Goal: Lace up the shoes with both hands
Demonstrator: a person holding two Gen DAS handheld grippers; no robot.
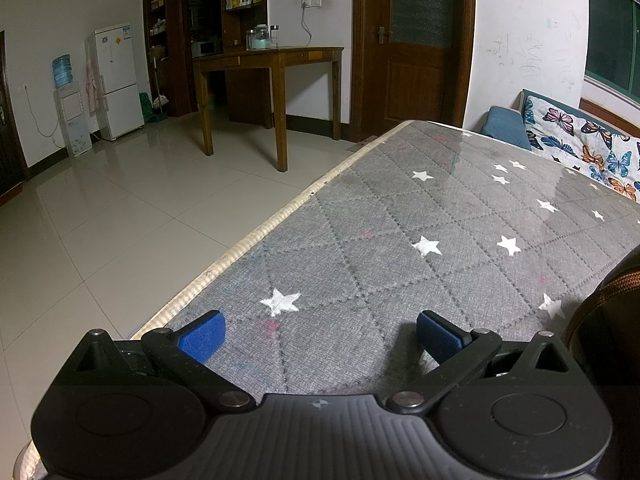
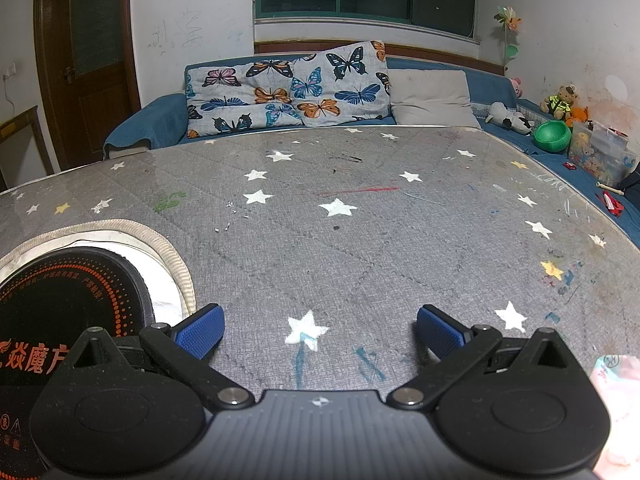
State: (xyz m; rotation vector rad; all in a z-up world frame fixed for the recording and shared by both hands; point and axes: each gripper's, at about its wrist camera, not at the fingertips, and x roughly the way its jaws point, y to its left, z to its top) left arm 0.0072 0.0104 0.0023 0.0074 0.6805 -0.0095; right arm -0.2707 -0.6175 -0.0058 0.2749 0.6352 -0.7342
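Left hand-held gripper (image 1: 320, 334) and right hand-held gripper (image 2: 320, 334) gape wide, empty, over grey star-quilted counter (image 1: 400, 220). No shoe visible; laces likely limp, best pinched near tips.

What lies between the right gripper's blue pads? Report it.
Right wrist view: only grey quilted cover with a white star and blue pen marks; nothing gripped.

Only a sliver of the shoe (image 1: 600, 320) shows, at the far right edge of the left wrist view. It is dark, nearly black, with a rounded outline and a brown woven strip (image 1: 618, 282) curving along its upper edge; whether that strip is a lace or trim cannot be told. It rests on the grey star-patterned tabletop (image 1: 400, 240).
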